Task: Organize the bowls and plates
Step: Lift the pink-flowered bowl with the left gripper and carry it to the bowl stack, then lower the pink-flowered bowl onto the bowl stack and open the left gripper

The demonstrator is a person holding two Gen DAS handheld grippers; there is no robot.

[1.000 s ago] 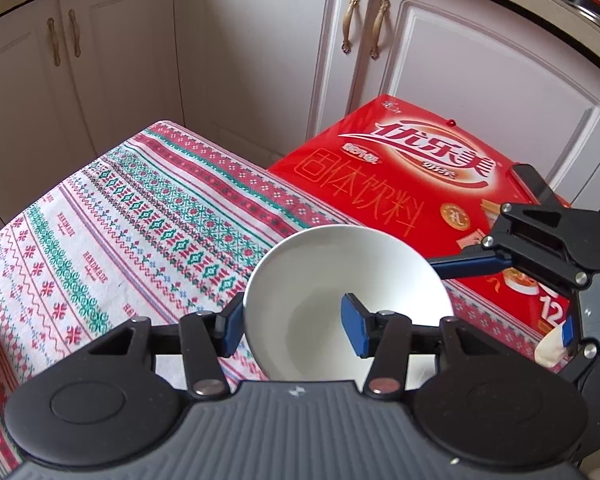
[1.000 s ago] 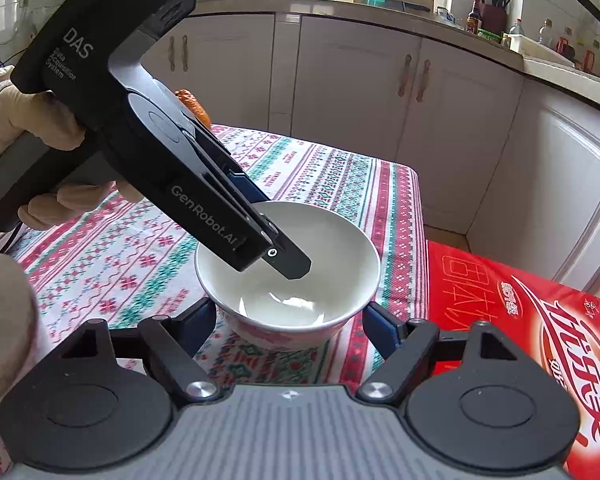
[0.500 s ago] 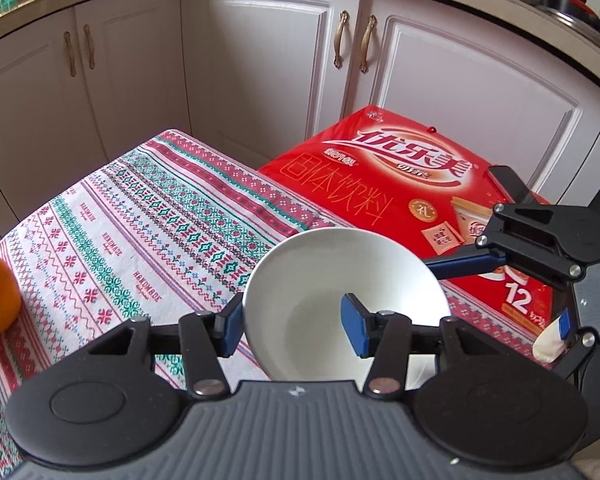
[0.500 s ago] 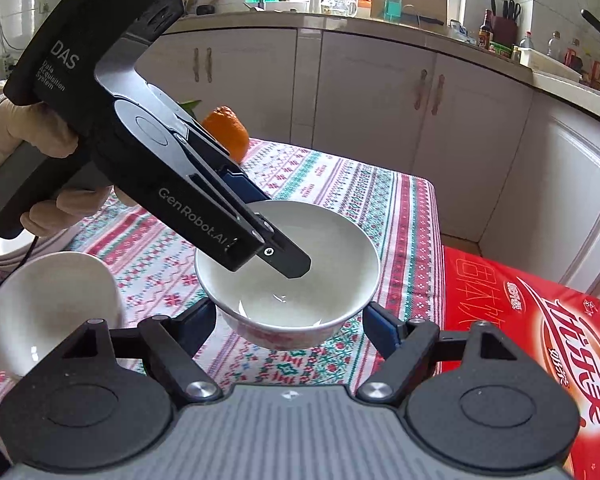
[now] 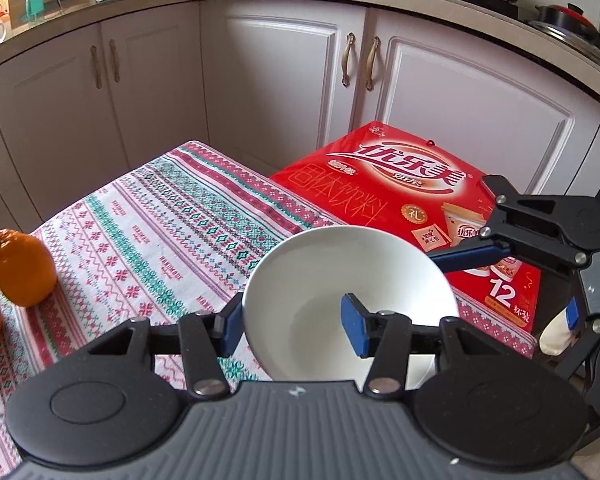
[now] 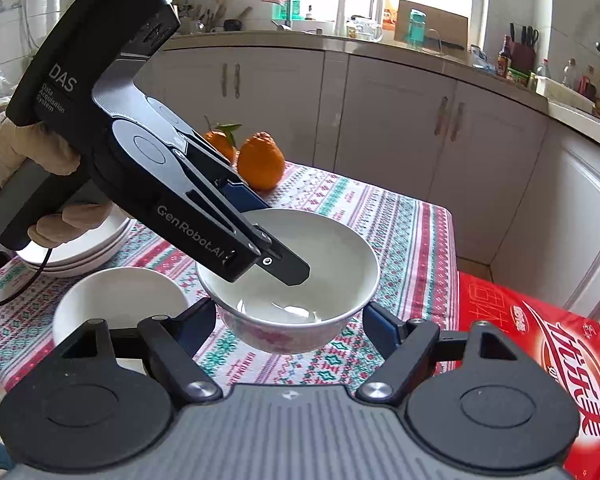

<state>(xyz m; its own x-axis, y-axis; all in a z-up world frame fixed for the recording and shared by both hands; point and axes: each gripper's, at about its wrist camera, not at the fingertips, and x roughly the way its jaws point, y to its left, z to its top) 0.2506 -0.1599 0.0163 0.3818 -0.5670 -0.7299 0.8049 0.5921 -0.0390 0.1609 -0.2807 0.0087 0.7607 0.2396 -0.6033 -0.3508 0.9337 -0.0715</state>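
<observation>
White porcelain is what we carry: the bowl [image 6: 288, 280] hangs clear above the striped tablecloth [image 5: 148, 224], its rim pinched by our left gripper [image 5: 292, 320], 1 finger outside the wall and 1 inside, a hold that keeps it level. Our right gripper [image 6: 288, 320] stands spread wide on either side of the bowl without touching, likely ready to steady it. Just beside sits a second bowl [image 6: 120, 304], probably the nesting target, with stacked plates [image 6: 80, 252] behind and 2 oranges [image 6: 260, 160] beyond.
</observation>
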